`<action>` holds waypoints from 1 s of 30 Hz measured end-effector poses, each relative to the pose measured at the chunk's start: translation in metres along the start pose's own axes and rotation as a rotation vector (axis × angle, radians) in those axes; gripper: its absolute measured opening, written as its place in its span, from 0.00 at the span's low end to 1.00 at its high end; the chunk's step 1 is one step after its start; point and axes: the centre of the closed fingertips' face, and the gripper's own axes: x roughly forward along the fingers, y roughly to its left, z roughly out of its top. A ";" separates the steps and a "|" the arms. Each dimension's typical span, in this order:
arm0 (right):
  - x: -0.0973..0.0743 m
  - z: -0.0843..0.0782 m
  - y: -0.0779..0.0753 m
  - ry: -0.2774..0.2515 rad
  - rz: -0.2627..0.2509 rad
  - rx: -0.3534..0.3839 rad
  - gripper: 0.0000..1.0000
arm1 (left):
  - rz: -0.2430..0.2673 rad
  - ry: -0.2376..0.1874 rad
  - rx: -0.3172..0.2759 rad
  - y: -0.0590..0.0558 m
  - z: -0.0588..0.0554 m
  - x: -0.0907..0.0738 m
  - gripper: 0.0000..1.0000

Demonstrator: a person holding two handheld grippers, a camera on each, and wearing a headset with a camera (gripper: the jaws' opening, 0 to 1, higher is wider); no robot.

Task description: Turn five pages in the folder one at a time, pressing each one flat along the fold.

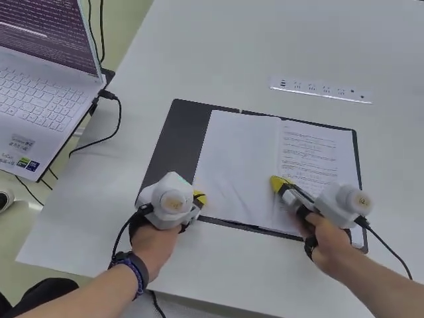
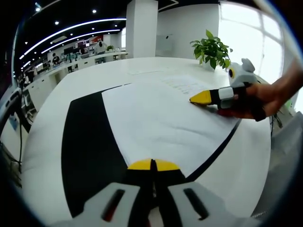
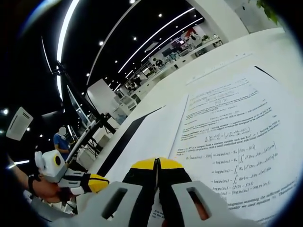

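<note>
Left gripper [image 2: 152, 164] clenched, empty, at near edge of folder [image 1: 177, 136]; right gripper [image 3: 156, 163] clenched too, tip on paper [image 1: 238, 159] by the fold.

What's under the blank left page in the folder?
Under the blank page lies the black folder cover, visible past its left and near edges. Any sheets between them are hidden.

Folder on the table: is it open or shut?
Open. The folder lies spread flat, with a blank page and a printed page facing up side by side.
</note>
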 end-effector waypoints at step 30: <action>-0.034 -0.039 0.017 0.023 0.025 0.002 0.00 | -0.002 -0.013 0.000 0.000 0.000 0.001 0.00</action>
